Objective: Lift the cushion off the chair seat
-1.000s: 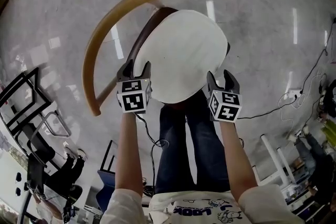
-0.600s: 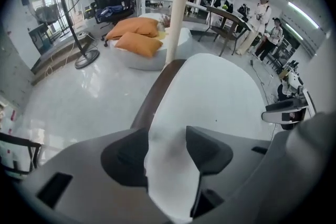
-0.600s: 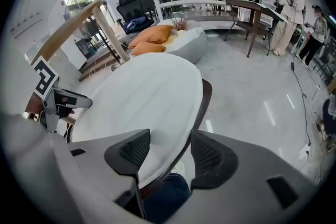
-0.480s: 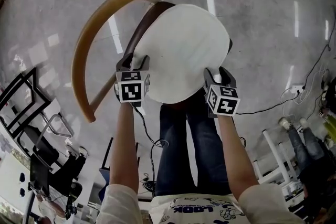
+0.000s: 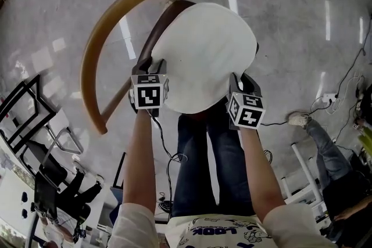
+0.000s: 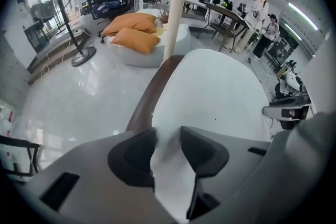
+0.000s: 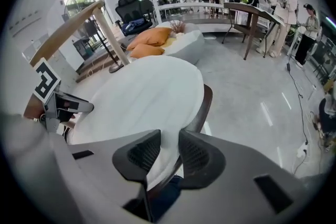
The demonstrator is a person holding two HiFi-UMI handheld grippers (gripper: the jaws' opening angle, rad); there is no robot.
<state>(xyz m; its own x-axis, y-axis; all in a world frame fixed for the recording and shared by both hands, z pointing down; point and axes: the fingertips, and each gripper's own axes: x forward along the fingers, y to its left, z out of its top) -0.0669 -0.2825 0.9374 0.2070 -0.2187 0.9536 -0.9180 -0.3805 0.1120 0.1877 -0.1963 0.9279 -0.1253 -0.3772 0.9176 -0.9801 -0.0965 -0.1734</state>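
A white oval cushion lies on a chair seat with a dark brown rim and a curved wooden backrest. My left gripper sits at the cushion's near left edge and my right gripper at its near right edge. In the left gripper view the jaws have just been closing, and the cushion edge is bunched between the pads. In the right gripper view the jaws have likewise been closing and pinch the cushion edge above the seat rim.
The holder's legs in jeans stand just behind the chair. Cables run over the glossy floor at right, and black metal frames stand at left. Farther off are orange pillows on a white sofa, a fan stand and people by a table.
Both grippers have come down onto the cushion's near edge and their jaws have narrowed around it. A person's leg and shoe have come into view at the right.
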